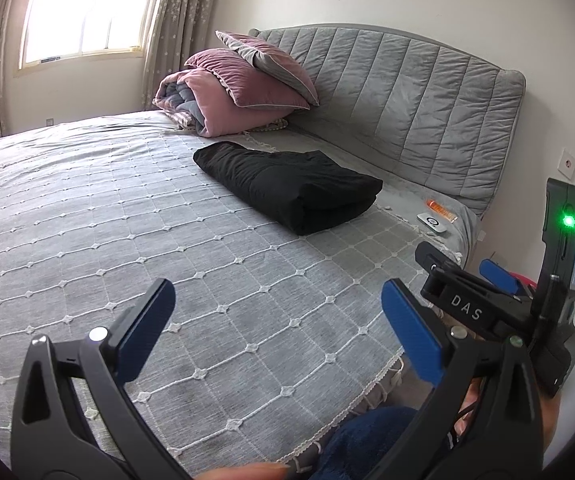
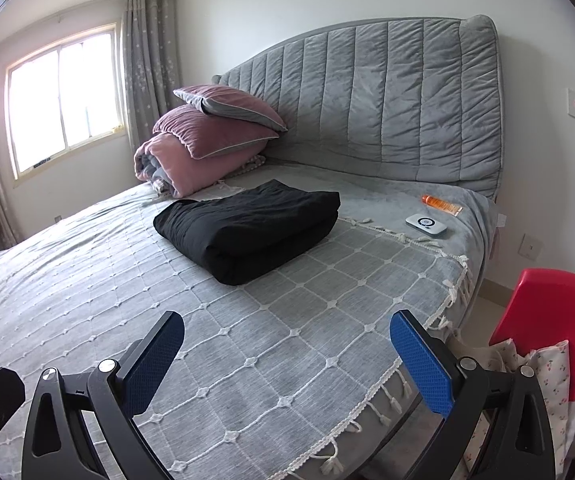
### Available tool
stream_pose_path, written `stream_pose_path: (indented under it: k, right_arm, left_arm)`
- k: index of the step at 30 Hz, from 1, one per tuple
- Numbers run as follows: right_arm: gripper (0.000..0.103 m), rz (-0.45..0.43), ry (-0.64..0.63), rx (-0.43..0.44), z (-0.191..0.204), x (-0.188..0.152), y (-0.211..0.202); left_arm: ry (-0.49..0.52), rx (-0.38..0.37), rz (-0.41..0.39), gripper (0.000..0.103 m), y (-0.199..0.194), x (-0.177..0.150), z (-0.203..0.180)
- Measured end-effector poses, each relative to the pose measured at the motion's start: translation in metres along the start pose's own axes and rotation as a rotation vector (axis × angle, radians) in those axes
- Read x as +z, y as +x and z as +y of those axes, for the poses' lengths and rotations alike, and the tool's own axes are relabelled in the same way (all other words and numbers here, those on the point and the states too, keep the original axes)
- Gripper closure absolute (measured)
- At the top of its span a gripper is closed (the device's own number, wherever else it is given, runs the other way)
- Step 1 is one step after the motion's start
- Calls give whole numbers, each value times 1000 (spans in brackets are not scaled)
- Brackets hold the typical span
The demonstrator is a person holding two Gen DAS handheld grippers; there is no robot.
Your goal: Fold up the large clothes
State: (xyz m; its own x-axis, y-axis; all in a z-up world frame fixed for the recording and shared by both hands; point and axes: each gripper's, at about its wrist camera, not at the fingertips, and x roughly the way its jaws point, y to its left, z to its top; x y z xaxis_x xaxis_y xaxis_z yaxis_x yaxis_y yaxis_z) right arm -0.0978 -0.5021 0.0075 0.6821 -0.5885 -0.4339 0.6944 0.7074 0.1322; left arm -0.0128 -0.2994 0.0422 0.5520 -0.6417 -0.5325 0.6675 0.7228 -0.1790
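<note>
**Mia:** What is the left camera showing?

**Ben:** The left gripper (image 1: 277,330) is hanging over the gray bedspread (image 1: 127,220). Its two blue pads (image 1: 411,332) are standing wide apart. Nothing is sitting between them, and they are not touching anything.

**Mia:** Where are the clothes?

**Ben:** The black folded garment (image 1: 287,184) is lying on the bed, far ahead of the gripper, up near the gray headboard (image 1: 407,100). Pink and gray pillows (image 1: 255,76) are resting on a rolled pink quilt (image 1: 195,100) behind it. The right gripper (image 1: 463,276) is poking in at the right side. I cannot tell from here how wide it is standing.

**Mia:** And the right camera?

**Ben:** The right gripper (image 2: 287,356) is hanging over the bed's near edge with its pads (image 2: 421,360) wide apart too, holding nothing. The black folded garment (image 2: 247,228) is lying well ahead, in the middle of the bed. An orange tube (image 2: 441,204) and a small white gadget (image 2: 425,225) are lying near the headboard, to the right of the garment.

**Mia:** Any baskets?

**Ben:** A red chair (image 2: 547,320) is standing at the right, with flowery cloth (image 2: 551,376) hanging by it.
</note>
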Motion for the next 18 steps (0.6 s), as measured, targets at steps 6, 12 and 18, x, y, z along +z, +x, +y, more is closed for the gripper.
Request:
stream_pose_path:
  k: [6, 12, 18]
  right_arm:
    - [0, 0, 1, 0, 0, 0, 0]
    - [0, -1, 4, -5, -3, 2, -2]
    - [0, -2, 5, -6, -3, 1, -3]
  left_arm:
    - [4, -13, 1, 1, 1, -1, -3]
    - [-29, -80, 3, 1, -1, 0, -2]
    - [-16, -110, 15, 1, 1, -1, -9]
